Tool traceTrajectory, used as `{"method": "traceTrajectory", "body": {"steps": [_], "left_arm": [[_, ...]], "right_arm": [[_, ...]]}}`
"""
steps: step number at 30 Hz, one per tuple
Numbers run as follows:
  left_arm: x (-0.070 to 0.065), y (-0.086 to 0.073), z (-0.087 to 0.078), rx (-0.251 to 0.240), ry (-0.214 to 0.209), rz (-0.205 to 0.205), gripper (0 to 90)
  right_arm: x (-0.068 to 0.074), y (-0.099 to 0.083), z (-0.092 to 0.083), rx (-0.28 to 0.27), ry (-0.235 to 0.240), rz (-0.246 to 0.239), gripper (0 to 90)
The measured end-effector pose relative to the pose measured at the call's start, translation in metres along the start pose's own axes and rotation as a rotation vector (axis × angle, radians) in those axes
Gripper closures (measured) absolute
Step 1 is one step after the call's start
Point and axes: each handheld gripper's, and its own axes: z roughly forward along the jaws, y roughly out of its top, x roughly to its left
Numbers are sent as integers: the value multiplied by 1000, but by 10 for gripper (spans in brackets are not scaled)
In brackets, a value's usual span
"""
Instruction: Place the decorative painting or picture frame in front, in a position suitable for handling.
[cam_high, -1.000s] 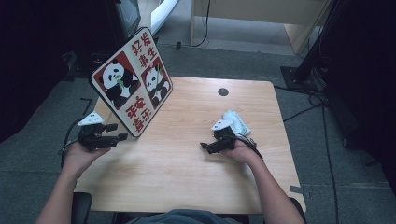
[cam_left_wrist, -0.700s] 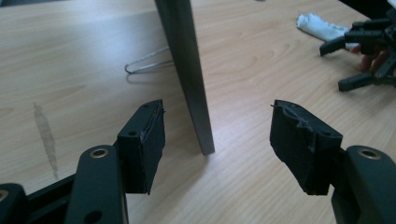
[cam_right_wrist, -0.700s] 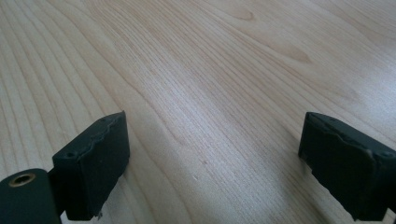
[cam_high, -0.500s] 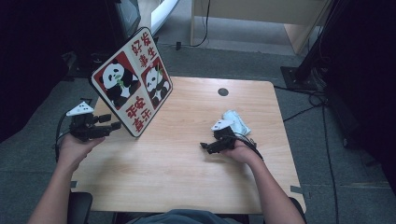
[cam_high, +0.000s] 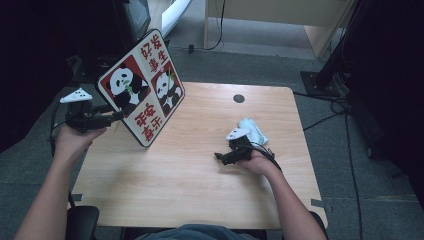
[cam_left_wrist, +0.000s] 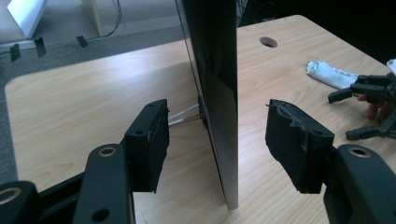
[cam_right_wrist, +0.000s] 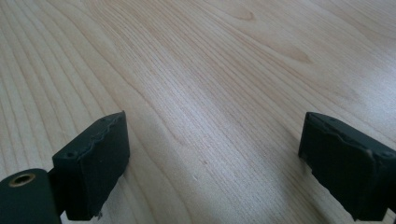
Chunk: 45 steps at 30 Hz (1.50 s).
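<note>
Now we have our left gripper (cam_left_wrist: 215, 154) closing astride the panda sign's (cam_high: 142, 87) edge, pads not yet touching; sign stands propped on the table (cam_high: 200, 185), ungrasped; right gripper (cam_high: 231, 155) rests open beyond it

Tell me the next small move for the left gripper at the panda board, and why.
Probably close the left gripper the rest of the way onto the panda board's edge. Its jaws have just been closing and now straddle the thin dark edge, but gaps remain on both sides, so the pads do not press yet. The board stands tilted on the table, and the right gripper rests open away from it.
</note>
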Motion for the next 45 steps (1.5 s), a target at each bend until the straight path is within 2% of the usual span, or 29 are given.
{"method": "traceTrajectory", "body": {"steps": [8, 13, 21, 28, 30, 37, 41, 45], "left_arm": [[3, 33, -9, -1, 20, 21, 412], [6, 53, -12, -1, 16, 31, 427], [14, 85, -13, 18, 15, 25, 431], [15, 111, -2, 66, 21, 47, 439], [17, 119, 1, 77, 10, 47, 441], [26, 139, 14, 108, 11, 34, 458], [28, 151, 20, 115, 16, 46, 464], [31, 160, 27, 132, 15, 38, 476]], "right_arm": [[0, 0, 0, 0, 0, -1, 90], [0, 0, 0, -3, -1, -3, 90], [0, 0, 0, -1, -1, -2, 90], [0, 0, 0, 0, 0, -1, 90], [0, 0, 0, 0, 0, -1, 90], [0, 0, 0, 0, 0, -1, 90], [0, 0, 0, 0, 1, -1, 89], [0, 0, 0, 0, 0, -1, 89]]}}
